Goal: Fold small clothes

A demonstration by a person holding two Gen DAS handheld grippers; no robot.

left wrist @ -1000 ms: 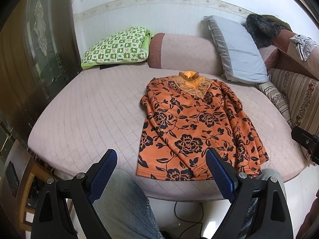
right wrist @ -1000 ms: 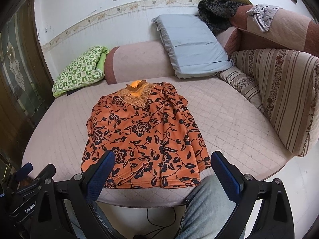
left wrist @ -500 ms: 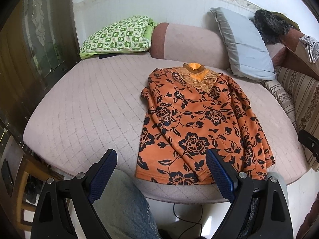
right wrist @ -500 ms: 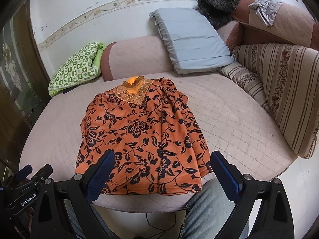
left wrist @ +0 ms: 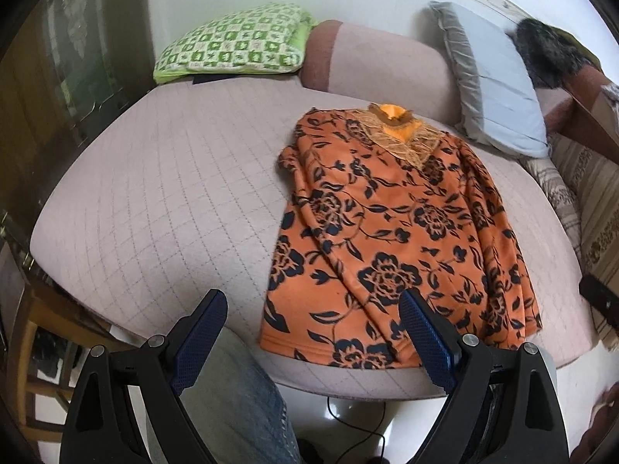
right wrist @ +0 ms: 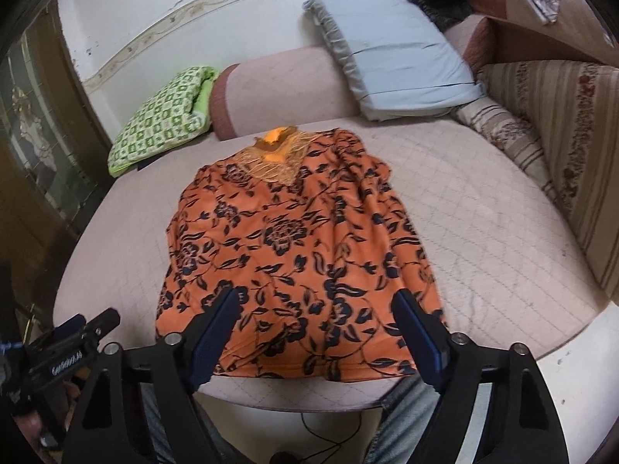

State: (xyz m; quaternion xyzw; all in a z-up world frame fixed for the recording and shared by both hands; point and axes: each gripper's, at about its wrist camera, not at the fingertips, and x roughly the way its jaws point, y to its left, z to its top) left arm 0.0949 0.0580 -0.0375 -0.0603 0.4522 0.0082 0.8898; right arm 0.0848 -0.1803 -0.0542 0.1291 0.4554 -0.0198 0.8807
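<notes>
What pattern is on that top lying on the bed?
The top is orange with black flowers and leaves, clearest in the right wrist view.

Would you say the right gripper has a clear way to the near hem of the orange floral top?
Probably yes: the right gripper is open above the orange floral top, nothing lies on its hem, and the left gripper is off to one side.

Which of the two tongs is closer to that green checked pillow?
Left. The left tongs hover off the shirt's pillow-side corner; the right tongs hover over its hem, farther from the pillow.
</notes>
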